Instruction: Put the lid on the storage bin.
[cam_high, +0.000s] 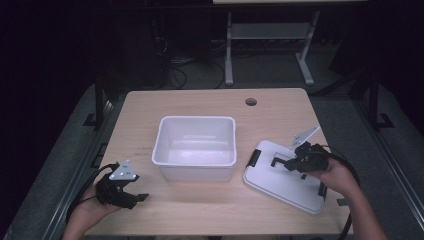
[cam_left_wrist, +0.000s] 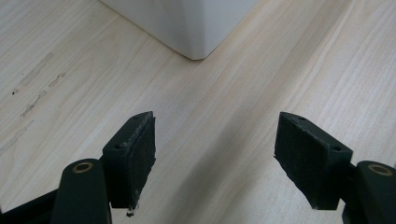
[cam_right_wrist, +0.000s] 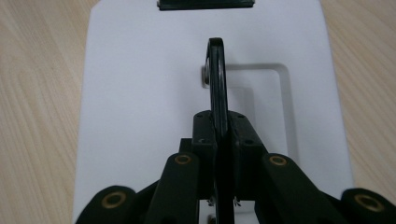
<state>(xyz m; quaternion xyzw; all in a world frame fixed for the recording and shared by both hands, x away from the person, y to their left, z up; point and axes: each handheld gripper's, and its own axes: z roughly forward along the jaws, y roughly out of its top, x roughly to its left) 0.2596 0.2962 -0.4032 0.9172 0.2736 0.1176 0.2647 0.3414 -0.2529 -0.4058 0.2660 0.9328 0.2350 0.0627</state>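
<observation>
An empty white plastic bin (cam_high: 196, 147) stands in the middle of the wooden table. Its flat white lid (cam_high: 285, 177) lies to the right of it, with black clips at its ends and a black handle (cam_right_wrist: 216, 81) raised on edge. My right gripper (cam_high: 295, 161) is over the lid, shut on that handle; the right gripper view has both jaws pressed on the handle's black bar. My left gripper (cam_high: 131, 196) rests near the table's front left, jaws wide apart (cam_left_wrist: 215, 158) over bare wood, with a corner of the bin (cam_left_wrist: 196, 28) just ahead of it.
The table (cam_high: 210, 210) has a round cable hole (cam_high: 251, 102) at the back right. Behind it stands the grey frame of another table (cam_high: 270, 35) on a dark floor. Bare wood lies along the front edge between the two hands.
</observation>
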